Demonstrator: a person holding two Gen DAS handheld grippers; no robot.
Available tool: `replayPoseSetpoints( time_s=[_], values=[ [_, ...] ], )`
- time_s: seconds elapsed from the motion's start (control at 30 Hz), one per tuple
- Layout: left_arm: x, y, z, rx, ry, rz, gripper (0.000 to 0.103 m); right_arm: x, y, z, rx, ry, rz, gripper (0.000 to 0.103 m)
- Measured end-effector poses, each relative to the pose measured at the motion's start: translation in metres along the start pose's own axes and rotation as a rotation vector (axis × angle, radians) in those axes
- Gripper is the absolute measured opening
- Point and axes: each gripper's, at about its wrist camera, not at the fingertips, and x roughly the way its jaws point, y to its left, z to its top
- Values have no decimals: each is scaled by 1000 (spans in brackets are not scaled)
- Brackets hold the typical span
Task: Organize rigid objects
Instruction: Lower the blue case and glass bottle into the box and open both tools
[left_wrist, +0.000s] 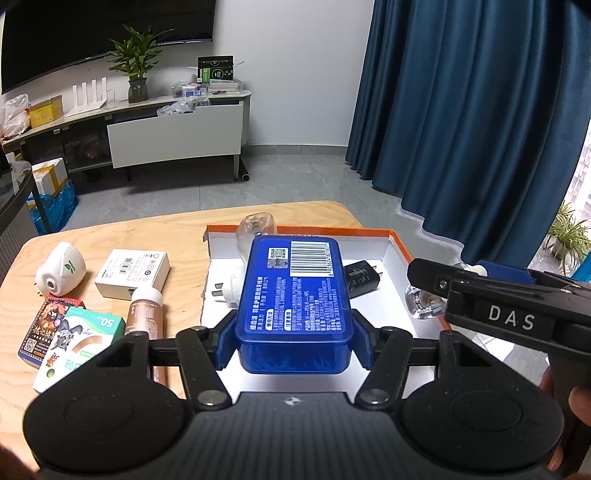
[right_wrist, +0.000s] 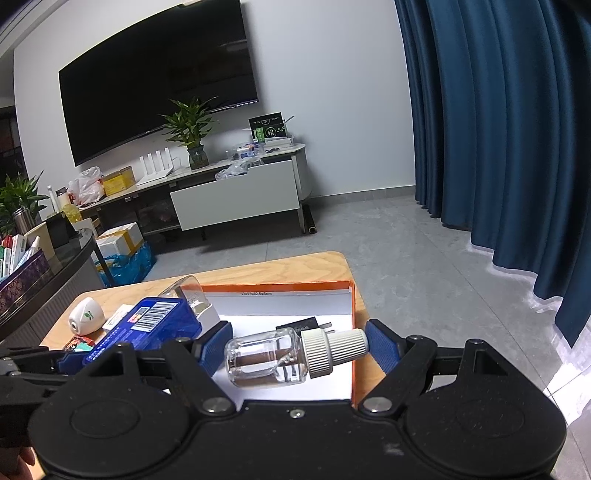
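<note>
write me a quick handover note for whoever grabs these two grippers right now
Left gripper: shut on the blue plastic case, held over the orange-rimmed box.
Right gripper: its fingers bracket the clear glass bottle, white cap to the right, over the same box; grip looks closed but contact is hard to confirm.
Done: black charger, white plug adapter and a clear bottle are in the box.
Left: set down both held items, then move the white box, copper tube, card packs and white dispenser from the table.

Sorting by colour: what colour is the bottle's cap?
Off-white, ribbed cap; right wrist view shows it best.
</note>
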Motion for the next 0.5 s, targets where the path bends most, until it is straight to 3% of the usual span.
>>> replayPoseSetpoints(
  time_s=[0.5],
  values=[
    [4,-6,-3,13,11,-10,62,4,3,0,-13,10,2,94]
  ],
)
